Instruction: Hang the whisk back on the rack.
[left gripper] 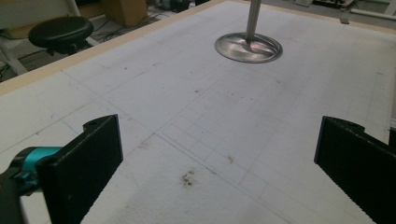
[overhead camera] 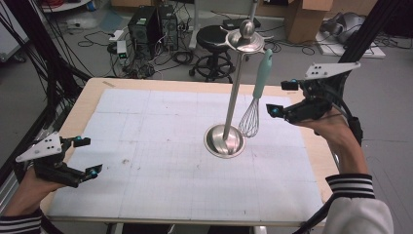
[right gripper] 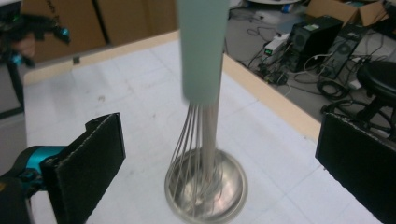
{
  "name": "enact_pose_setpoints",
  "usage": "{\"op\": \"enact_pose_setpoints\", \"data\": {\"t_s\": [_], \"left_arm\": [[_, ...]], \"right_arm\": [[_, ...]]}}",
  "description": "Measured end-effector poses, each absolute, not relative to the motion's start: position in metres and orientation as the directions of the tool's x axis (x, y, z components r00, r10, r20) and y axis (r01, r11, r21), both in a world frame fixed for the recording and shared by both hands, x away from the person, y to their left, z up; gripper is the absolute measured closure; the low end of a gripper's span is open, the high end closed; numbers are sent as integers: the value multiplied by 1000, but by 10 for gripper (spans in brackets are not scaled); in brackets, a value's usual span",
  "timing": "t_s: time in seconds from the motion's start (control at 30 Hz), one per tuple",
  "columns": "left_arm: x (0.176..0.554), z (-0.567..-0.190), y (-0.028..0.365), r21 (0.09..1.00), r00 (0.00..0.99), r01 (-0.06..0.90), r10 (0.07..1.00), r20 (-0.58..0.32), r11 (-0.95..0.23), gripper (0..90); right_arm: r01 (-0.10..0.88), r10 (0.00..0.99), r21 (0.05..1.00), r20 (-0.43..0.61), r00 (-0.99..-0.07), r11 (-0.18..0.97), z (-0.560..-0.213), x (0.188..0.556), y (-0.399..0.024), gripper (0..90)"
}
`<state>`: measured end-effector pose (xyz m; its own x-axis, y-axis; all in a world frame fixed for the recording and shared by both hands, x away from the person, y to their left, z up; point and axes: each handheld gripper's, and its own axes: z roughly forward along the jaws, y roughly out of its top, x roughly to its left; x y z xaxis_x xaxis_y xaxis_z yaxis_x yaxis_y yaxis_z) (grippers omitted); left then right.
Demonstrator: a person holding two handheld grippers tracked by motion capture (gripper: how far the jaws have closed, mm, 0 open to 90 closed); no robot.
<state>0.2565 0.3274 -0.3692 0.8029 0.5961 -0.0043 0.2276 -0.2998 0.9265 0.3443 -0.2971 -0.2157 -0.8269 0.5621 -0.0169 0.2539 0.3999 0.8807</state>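
1. Whisk (overhead camera: 256, 95) is seen hanging by its mint-green handle from an arm of the steel utensil stand (overhead camera: 233, 87); wire head points down, just above and right of the stand's round base, apart from the gridded mat (overhead camera: 146, 146).
2. Right gripper (overhead camera: 284, 97): jaws are spread wide, nothing clamped. It is held in the air just right of the whisk; no pad contact with handle or wires is visible in the high view.
3. Right gripper view: the whisk (right gripper: 201, 88) is framed between the two black jaws but farther out, with clear gaps on both sides. The handle is blurred there. The stand's base (right gripper: 205, 191) is seen behind the wires.
4. Left gripper (overhead camera: 85, 156): jaws also wide apart, nothing held. It is kept low over the near-left corner of the mat, well apart from the stand.
5. Left gripper view: bare mat (left gripper: 210, 140) with small dark specks lies between the jaws; the stand's base and lower pole (left gripper: 248, 46) are seen far ahead.
6. View differences: the hook point at the stand's top is given by the high view alone; the wire loops are resolved best in the right gripper view, where the left gripper (right gripper: 39, 30) is also caught at upper left.
7. Black stool (overhead camera: 214, 39) and computer towers (overhead camera: 151, 24) stand on the floor beyond the table.
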Motion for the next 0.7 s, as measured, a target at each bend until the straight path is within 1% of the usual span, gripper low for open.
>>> {"op": "enact_pose_setpoints", "data": {"t_s": [0.03, 0.07, 0.13, 0.33, 0.7], "left_arm": [[256, -370, 327, 926, 803, 228, 596, -4, -302, 17], [256, -370, 327, 925, 802, 229, 597, -2, -304, 17], [256, -371, 328, 924, 799, 233, 601, -3, -304, 17], [257, -373, 325, 920, 801, 237, 599, -4, -311, 17], [256, -376, 324, 919, 805, 242, 594, -12, -310, 17]], "right_arm": [[252, 564, 864, -44, -824, 435, -219, 342, -298, 6], [250, 566, 864, -48, -823, 437, -222, 340, -300, 6], [247, 554, 878, -25, -832, 410, -230, 335, -305, 6], [259, 566, 890, 1, -825, 376, -258, 317, -319, 6], [254, 585, 899, -3, -811, 357, -299, 288, -322, 6]]}}
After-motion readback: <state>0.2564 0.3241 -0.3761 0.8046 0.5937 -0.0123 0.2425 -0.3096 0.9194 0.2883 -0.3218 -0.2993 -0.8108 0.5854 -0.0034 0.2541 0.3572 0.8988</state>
